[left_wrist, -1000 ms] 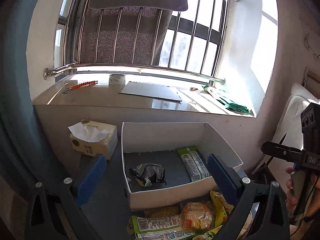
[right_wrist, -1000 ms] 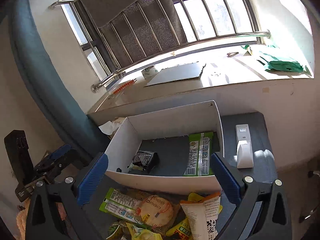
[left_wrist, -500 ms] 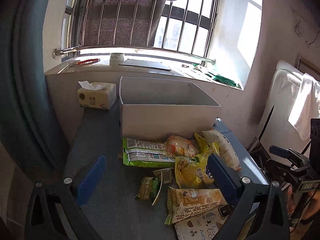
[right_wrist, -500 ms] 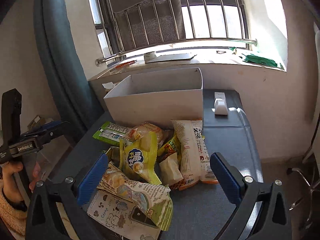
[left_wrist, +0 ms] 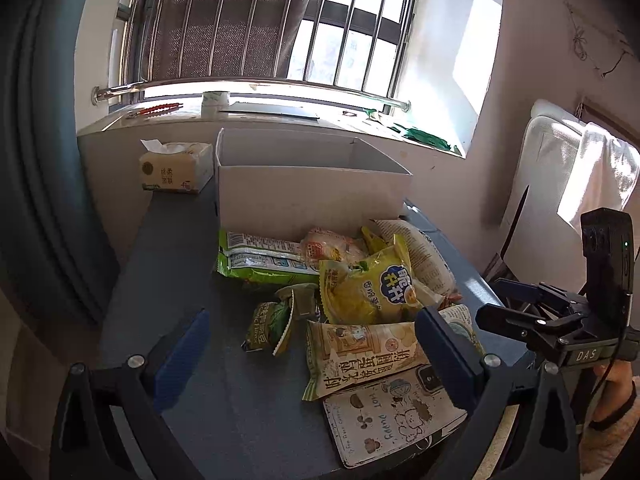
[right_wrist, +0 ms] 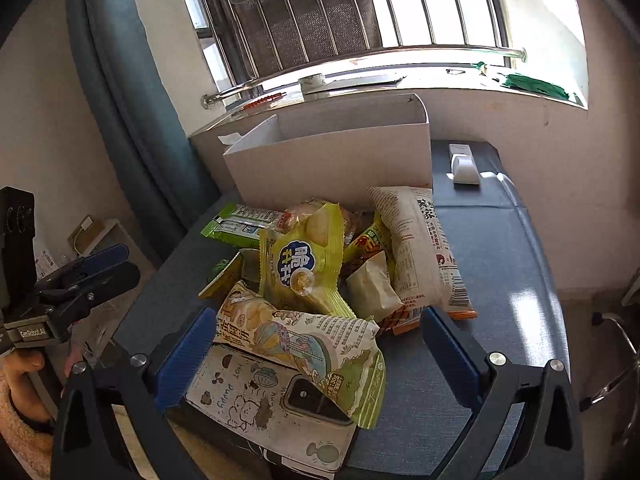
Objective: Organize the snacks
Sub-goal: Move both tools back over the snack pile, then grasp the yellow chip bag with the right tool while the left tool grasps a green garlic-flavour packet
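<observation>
Both your grippers — left gripper, right gripper — gape empty, the snack pile unsorted on the bench before the box.

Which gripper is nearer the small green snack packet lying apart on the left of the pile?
Left. The left gripper sits almost straight behind the small green packet, jaws open. The right gripper is off to the right, over the phone.
</observation>
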